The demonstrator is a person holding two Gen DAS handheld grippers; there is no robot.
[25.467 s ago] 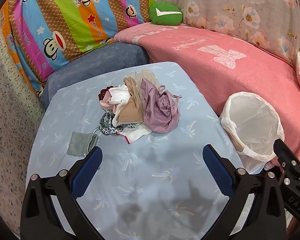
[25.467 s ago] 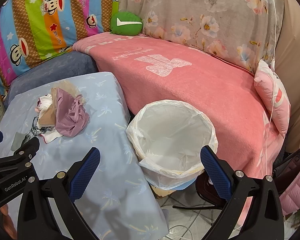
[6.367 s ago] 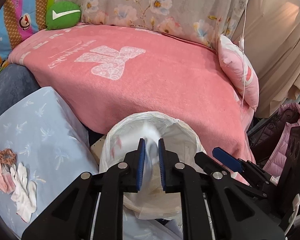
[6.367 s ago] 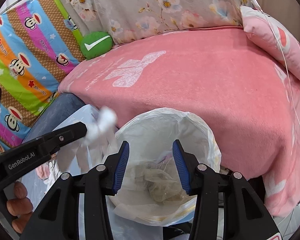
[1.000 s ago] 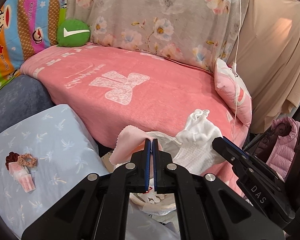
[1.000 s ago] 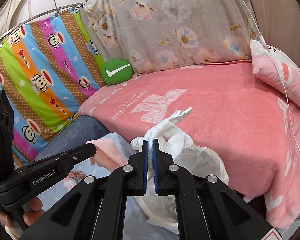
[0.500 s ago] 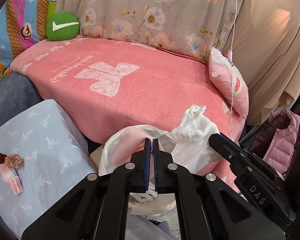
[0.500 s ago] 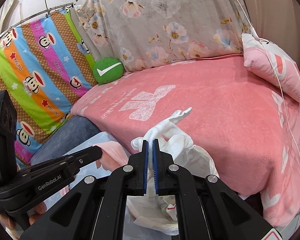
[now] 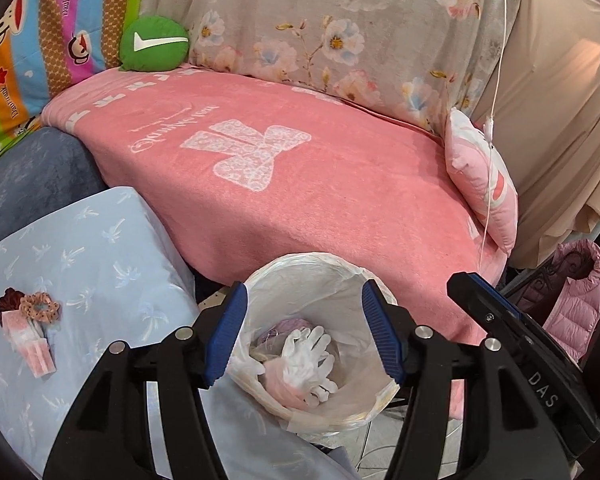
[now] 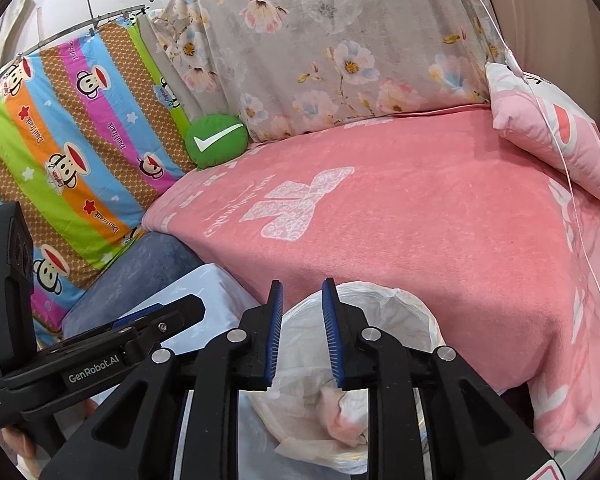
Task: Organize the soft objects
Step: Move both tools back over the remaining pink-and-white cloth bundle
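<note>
The jaws of the left gripper (image 9: 304,332) are seen opening, with nothing clamped between them; they are held over the white-lined bin (image 9: 260,276). Inside the bin, a white glove (image 9: 306,354) is seen lying on a pale pink cloth (image 9: 278,380), with a mauve garment (image 9: 288,326) behind them. The jaws of the right gripper (image 10: 302,330) are also opening and released, empty, above the same bin (image 10: 380,300). To the left, on the blue-covered surface (image 9: 100,248), 2 scrunchies (image 9: 30,306) and a pink folded item (image 9: 32,340) are left lying. Behind the bin, a pink blanket (image 9: 300,184) is spread over the sofa, with a green cushion (image 9: 154,43) at its back.
</note>
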